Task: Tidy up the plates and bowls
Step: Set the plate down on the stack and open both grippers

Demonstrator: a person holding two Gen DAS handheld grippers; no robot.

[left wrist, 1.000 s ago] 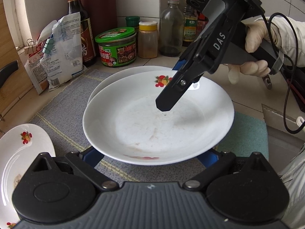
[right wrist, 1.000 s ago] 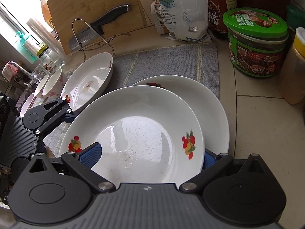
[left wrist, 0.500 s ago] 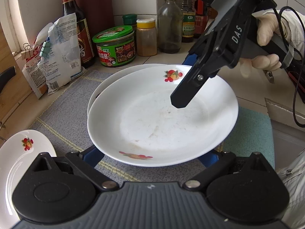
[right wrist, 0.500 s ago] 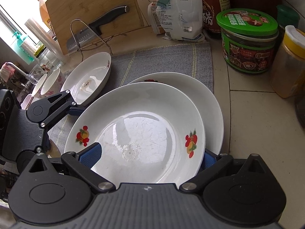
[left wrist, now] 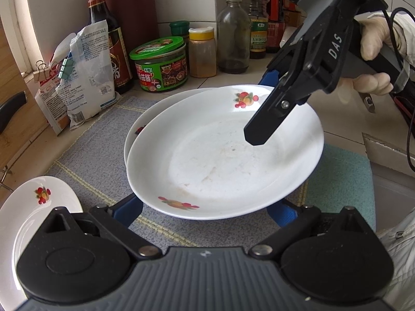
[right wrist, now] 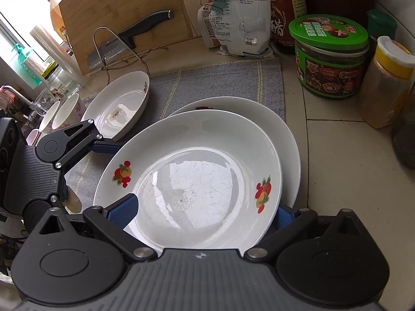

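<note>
A white plate with fruit decals (left wrist: 225,155) (right wrist: 192,176) hangs slightly tilted just above a second, matching plate (left wrist: 145,119) (right wrist: 288,140) that lies on the grey mat (left wrist: 98,150). My left gripper (left wrist: 206,211) (right wrist: 85,171) is open, both blue fingers reaching under the upper plate's near rim. From the opposite side my right gripper (right wrist: 203,211) (left wrist: 263,106) is also open and straddles the rim. Its left finger lies over the plate and its right finger sits below the rim. A gloved hand holds its handle.
A third plate (left wrist: 31,207) (right wrist: 119,103) sits at the mat's left end, with two cups (right wrist: 67,108) beyond it. A green-lidded jar (left wrist: 160,64), a spice jar (left wrist: 202,51), bottles and a clipped bag (left wrist: 85,77) line the back. A knife (right wrist: 129,36) leans on a cutting board.
The upper plate has shifted back over the lower plate, now covering most of it, and turned a little between my fingers. Both grippers moved with it at unchanged spread.
</note>
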